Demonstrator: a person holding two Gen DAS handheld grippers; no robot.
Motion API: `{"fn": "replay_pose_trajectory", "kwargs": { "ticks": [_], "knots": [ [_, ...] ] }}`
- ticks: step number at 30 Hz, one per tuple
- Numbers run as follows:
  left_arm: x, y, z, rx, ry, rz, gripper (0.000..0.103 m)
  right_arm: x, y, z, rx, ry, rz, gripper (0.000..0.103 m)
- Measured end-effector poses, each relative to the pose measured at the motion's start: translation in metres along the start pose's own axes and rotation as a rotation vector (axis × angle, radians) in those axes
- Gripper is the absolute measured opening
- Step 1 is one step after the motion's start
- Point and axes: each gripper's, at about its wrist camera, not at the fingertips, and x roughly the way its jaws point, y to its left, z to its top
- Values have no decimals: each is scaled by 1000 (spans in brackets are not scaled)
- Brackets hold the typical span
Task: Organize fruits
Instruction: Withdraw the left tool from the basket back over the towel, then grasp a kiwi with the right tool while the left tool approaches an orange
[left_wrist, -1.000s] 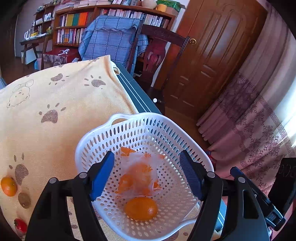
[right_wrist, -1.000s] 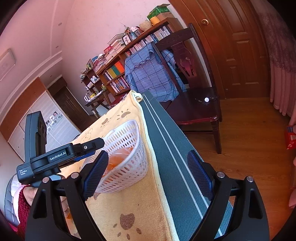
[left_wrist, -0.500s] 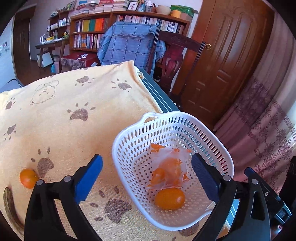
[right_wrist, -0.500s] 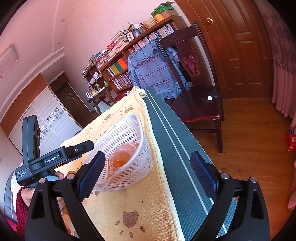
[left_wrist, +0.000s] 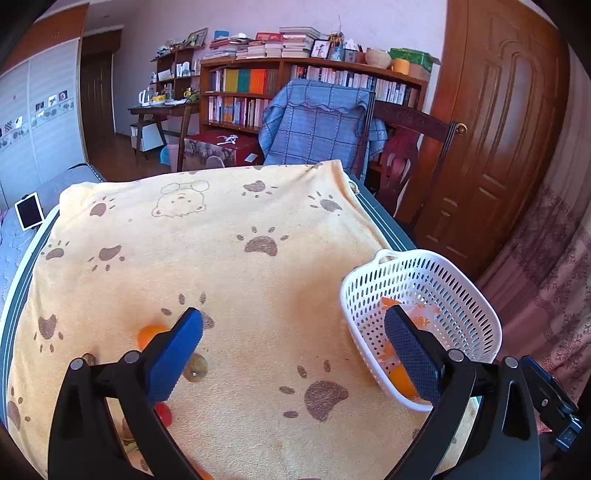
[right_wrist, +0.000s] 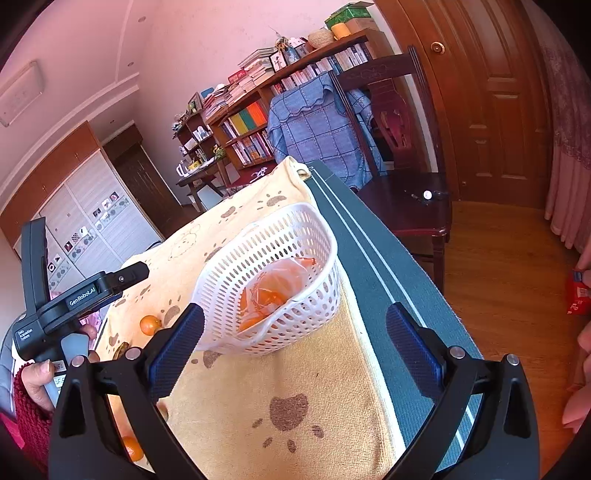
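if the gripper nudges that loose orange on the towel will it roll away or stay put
The loose orange looks round and smooth, so a sideways nudge would probably set it rolling. The towel looks soft, which likely slows it quickly. With the left hand-held gripper open wide, closing from both sides seems safer than pushing.

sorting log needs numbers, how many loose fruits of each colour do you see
orange: 3 (basket orange, far towel orange, near towel orange)
red: 1 (red fruit)
total: 4; the plastic bag in the white basket may hide more
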Motion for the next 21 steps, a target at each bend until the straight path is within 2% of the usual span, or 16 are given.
{"fn": "replay_pose_trajectory", "kwargs": {
  "ticks": [4,8,15,21],
  "knots": [
    [-15,29,-3,-68,-14,42,98,-4,18,-4,-39,-14,-1,100],
    [-27,64,-11,-149,-15,42,98,-8,38,-9,-72,-27,17,100],
    [-52,104,-27,-150,-56,147,98,-5,70,-22,-122,2,53,100],
    [-66,138,-40,-189,-56,189,98,6,89,-37,-99,38,97,100]
  ]
}}
